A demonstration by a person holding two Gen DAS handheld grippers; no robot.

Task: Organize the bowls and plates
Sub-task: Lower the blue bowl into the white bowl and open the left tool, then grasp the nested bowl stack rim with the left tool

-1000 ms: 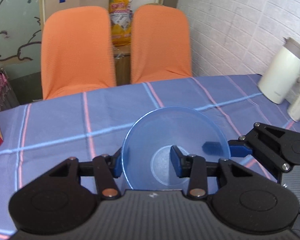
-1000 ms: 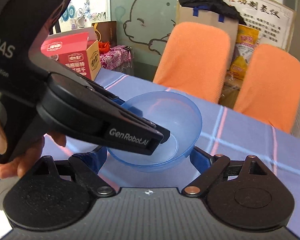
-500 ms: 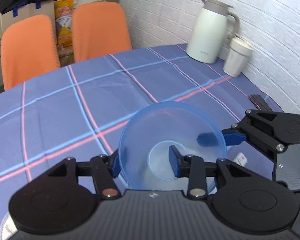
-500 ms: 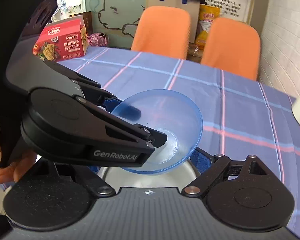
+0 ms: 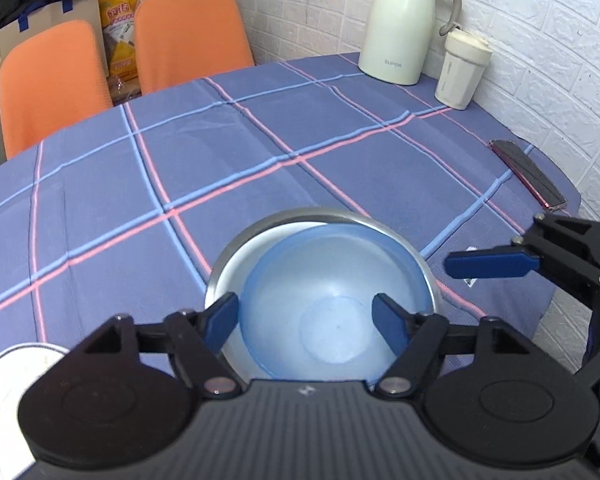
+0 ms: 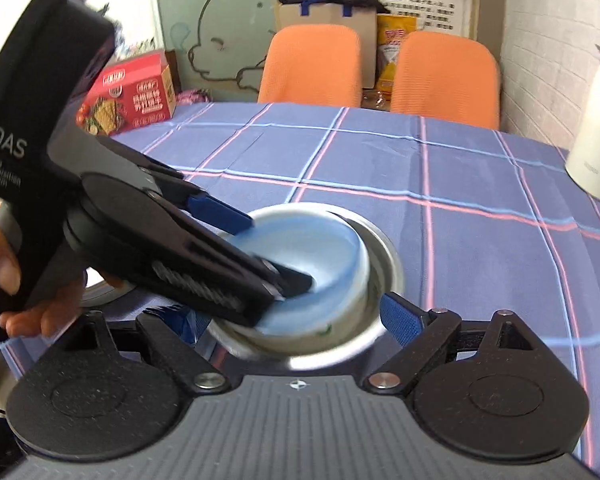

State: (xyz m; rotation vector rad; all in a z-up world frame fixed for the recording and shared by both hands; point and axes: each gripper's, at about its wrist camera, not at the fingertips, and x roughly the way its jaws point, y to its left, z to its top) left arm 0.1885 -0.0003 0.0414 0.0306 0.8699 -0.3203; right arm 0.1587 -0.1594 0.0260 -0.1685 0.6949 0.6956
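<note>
Tablecloth (image 5: 260,152): two nested bowls (image 5: 324,300).

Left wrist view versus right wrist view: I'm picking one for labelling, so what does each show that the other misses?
Only the left wrist view shows the lidded cup beside the white jug, the phone near the table edge, and a pale dish at lower left. Only the right wrist view shows the red box, the rabbit drawing and the hand holding the left gripper. Both show the blue bowl sitting in the steel bowl, the plaid tablecloth and two orange chairs.
</note>
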